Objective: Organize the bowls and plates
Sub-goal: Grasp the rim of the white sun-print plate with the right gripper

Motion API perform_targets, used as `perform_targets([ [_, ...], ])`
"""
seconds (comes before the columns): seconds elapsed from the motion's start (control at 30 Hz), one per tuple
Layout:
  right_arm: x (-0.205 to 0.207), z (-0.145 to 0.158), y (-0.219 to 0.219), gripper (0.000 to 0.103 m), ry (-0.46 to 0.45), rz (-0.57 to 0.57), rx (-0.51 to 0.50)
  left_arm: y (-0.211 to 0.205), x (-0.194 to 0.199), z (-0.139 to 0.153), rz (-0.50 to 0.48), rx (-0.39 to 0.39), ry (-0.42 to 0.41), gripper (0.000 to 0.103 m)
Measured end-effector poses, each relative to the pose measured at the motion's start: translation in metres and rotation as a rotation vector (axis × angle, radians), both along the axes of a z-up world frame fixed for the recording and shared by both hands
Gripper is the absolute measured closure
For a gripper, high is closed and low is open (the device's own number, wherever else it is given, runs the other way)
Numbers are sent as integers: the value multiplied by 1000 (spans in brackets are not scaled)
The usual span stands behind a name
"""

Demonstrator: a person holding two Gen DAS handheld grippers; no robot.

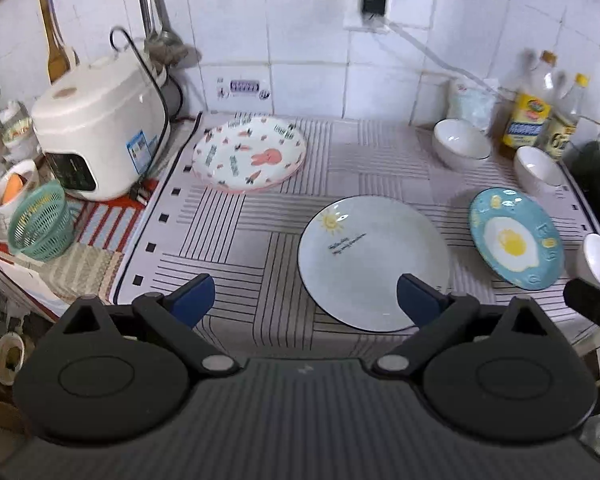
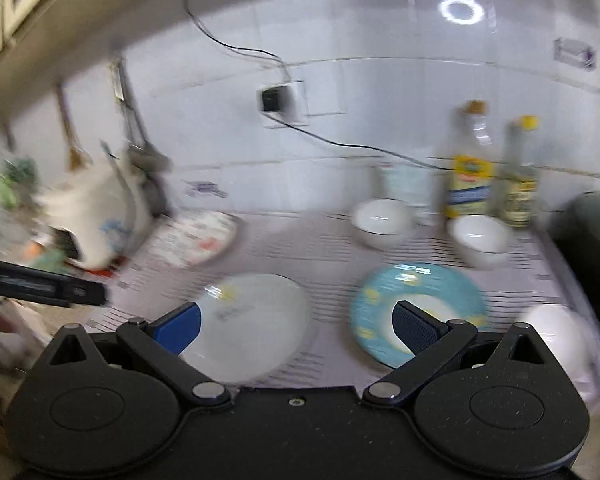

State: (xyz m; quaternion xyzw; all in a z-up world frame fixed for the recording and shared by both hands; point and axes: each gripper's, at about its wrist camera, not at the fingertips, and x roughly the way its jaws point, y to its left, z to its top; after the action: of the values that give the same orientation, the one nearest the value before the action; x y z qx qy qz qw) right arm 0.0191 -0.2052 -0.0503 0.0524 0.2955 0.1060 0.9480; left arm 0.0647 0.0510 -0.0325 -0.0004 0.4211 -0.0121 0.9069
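Observation:
On the striped mat (image 1: 236, 240) lie three plates: a rabbit-patterned plate (image 1: 249, 153) at the back left, a pale plate with a sun drawing (image 1: 374, 262) in the middle, and a blue fried-egg plate (image 1: 515, 238) at the right. Two white bowls (image 1: 461, 144) (image 1: 538, 170) stand at the back right, a third white bowl (image 1: 598, 260) at the right edge. My left gripper (image 1: 306, 300) is open and empty above the mat's front. My right gripper (image 2: 296, 330) is open and empty, above the pale plate (image 2: 256, 320) and the blue plate (image 2: 416, 304). The right view is blurred.
A white rice cooker (image 1: 100, 136) and a green basket (image 1: 42, 222) stand at the left. Two oil bottles (image 1: 530, 108) (image 1: 564, 120) and a dark pot (image 1: 598, 172) stand at the back right. A tiled wall with a socket (image 1: 374, 0) is behind.

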Motion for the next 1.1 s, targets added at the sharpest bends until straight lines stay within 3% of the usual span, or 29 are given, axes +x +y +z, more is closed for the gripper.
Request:
perform_targets([
  [0.13,42,-44,13,11,80,77,-40,9,29,-33,12,-19,40,12],
  [0.2,57,-65,14,15,114,95,-10,13,44,-54,14,-58,91,15],
  [0.3,79,-93,15,29,183,94,38,13,62,-83,14,-60,138,15],
  [0.43,98,-128,15,41,254,83,69,14,82,-113,-3,-83,164,18],
  [0.53,105,-141,15,48,296,91,102,20,96,-132,25,-135,222,29],
  [0.63,112,-148,13,57,324,76,132,24,105,-144,39,-172,259,30],
  [0.73,118,-154,10,63,337,75,166,22,110,-151,44,-157,256,31],
  [0.8,121,-157,7,67,339,72,170,19,115,-154,24,-152,263,38],
  [0.87,123,-160,4,82,353,53,175,15,118,-157,9,-135,276,57],
  [0.93,125,-163,-2,84,366,39,210,14,122,-161,4,-127,285,69],
  [1.1,124,-169,-2,85,368,18,243,18,120,-169,14,-215,285,70],
])
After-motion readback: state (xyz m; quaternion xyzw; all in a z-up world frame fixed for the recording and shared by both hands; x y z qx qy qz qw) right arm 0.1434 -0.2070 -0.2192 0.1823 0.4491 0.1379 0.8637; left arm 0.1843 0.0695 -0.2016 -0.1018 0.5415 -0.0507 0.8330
